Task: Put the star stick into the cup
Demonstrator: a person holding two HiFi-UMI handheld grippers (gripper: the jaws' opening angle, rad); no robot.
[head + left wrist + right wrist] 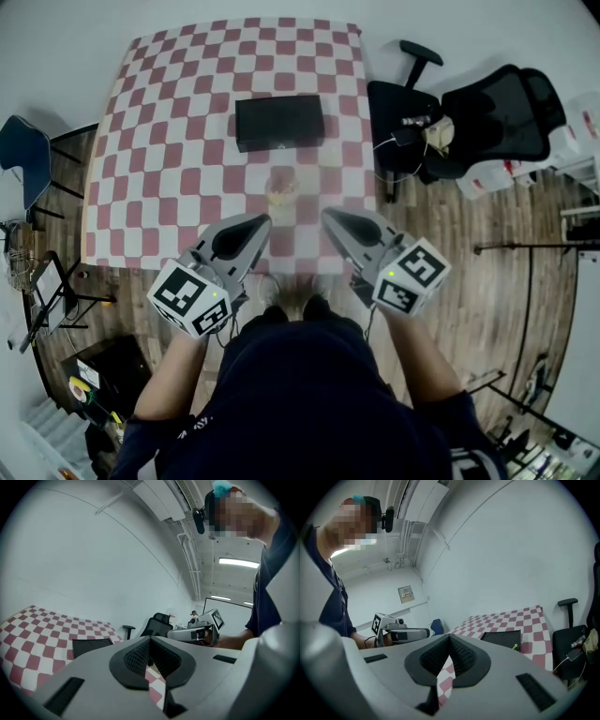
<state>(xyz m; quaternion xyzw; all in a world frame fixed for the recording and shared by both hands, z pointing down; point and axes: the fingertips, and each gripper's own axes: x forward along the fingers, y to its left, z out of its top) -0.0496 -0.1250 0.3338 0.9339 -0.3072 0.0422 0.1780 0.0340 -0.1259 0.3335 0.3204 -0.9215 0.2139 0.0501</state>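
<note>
A person in a dark navy top (pixel 300 403) fills the foreground, the head out of sight and the forearms reaching forward. Each hand is hidden behind a smooth grey plastic gripper carrying a black-and-white marker cube. The left gripper (pixel 262 221) is clenched, its ribbed black pads meeting at the tip with nothing between them. The right gripper (pixel 328 215) is clenched and empty as well. Both hover over the near edge of a square table covered in a red-and-white checked cloth (pixel 159 159).

Just past the two tips a small pale see-through cup (pixel 282 193) stands on the cloth, blurred, its contents unclear. Beyond it lies a flat matt black rectangular box (pixel 279 122). In the right gripper view a thin yellow-green stick (pixel 514 646) shows at that box's near edge, too small to make out its star.

Farther off, black mesh office chairs (pixel 497 117) stand to the right on a wooden plank floor (pixel 487 272), before a plain white wall.
</note>
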